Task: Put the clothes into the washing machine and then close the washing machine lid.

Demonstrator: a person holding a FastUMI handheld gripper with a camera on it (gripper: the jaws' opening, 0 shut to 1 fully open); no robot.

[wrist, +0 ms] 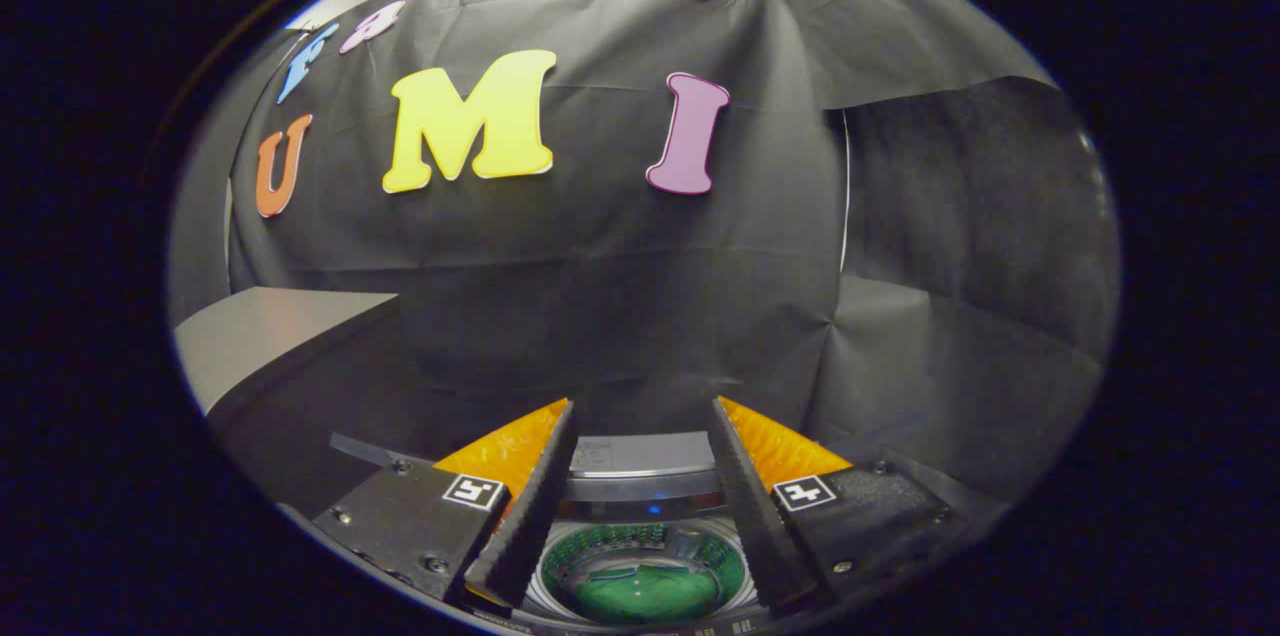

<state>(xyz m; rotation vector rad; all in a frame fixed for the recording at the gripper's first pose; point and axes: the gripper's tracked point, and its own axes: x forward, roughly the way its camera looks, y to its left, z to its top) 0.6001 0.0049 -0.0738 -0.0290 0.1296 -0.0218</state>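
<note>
My gripper (642, 411) stands open above the washing machine, with nothing between its fingers. Below and between the fingers I look down into the round drum opening (645, 571). Inside lies something green (645, 594), a piece of clothing by the look of it. The machine's grey top panel (640, 456) with a small blue light sits just beyond the drum. The lid itself I cannot make out.
The black cloth wall (620, 296) hangs close behind the machine. A grey flat surface (270, 331) juts out to the left at about finger height.
</note>
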